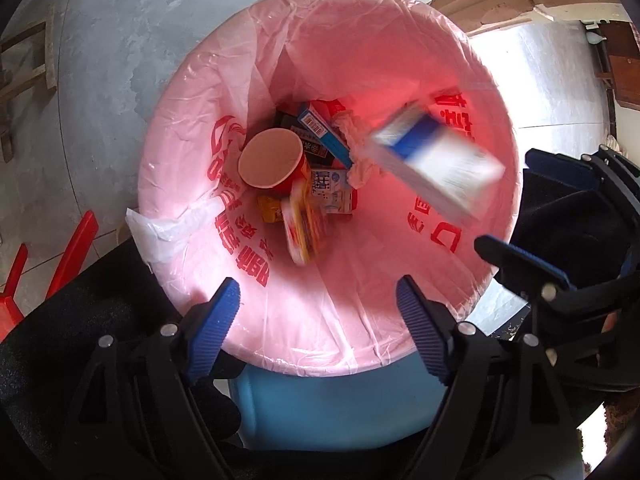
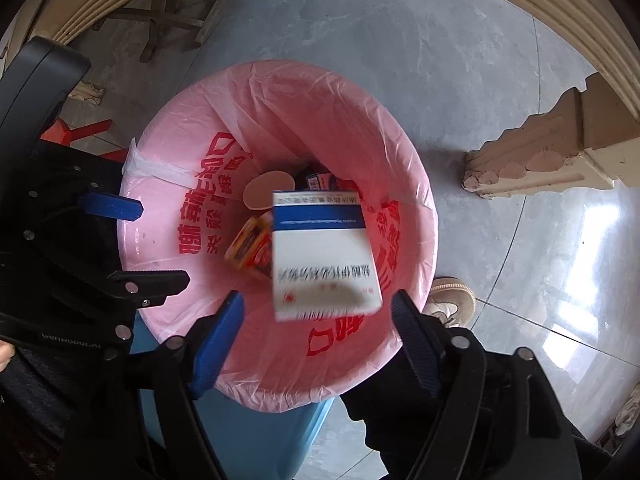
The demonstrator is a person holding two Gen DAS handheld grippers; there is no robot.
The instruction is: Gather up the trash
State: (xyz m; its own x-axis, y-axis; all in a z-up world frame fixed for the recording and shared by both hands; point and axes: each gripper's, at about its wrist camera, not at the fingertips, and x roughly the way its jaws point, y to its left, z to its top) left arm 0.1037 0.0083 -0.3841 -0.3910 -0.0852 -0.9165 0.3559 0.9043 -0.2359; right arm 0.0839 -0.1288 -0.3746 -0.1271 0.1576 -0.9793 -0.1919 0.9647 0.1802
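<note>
We hold both grippers above the mouth of a round light-blue plastic bin point(image 1: 320, 404), which is lined with a thin pink plastic bag printed with red characters point(image 1: 400, 80). The bag is folded out over the rim all the way round, so the opening is wide and unobstructed. The left gripper point(image 1: 318, 314) hangs over the near edge of the rim with its jaws apart and nothing between them. The right gripper point(image 2: 318, 318) is likewise over the near rim, jaws spread wide and empty.

Just ahead of the right gripper's blue ribbed fingertips point(image 2: 224, 336), a white cardboard box with a dark blue band point(image 2: 324, 256) is in the air inside the rim, blurred and touching neither jaw. In the left wrist view the same box point(image 1: 436, 164) is tilted, over the right-hand slope of the liner.

At the bottom of the bag lies the collected trash — a red paper cup with a tan inside point(image 1: 270, 158), a blue-and-white carton point(image 1: 324, 130), a small white drink carton point(image 1: 334, 190), a blurred yellow-and-red packet point(image 1: 302, 226) and crumpled white tissue point(image 1: 356, 148).

Around the bin we see grey marble-patterned floor point(image 2: 400, 60) — open on the far side. A beige carved furniture leg point(image 2: 540, 152) stands to the right, and a beige shoe point(image 2: 452, 300) is just beside the rim.
</note>
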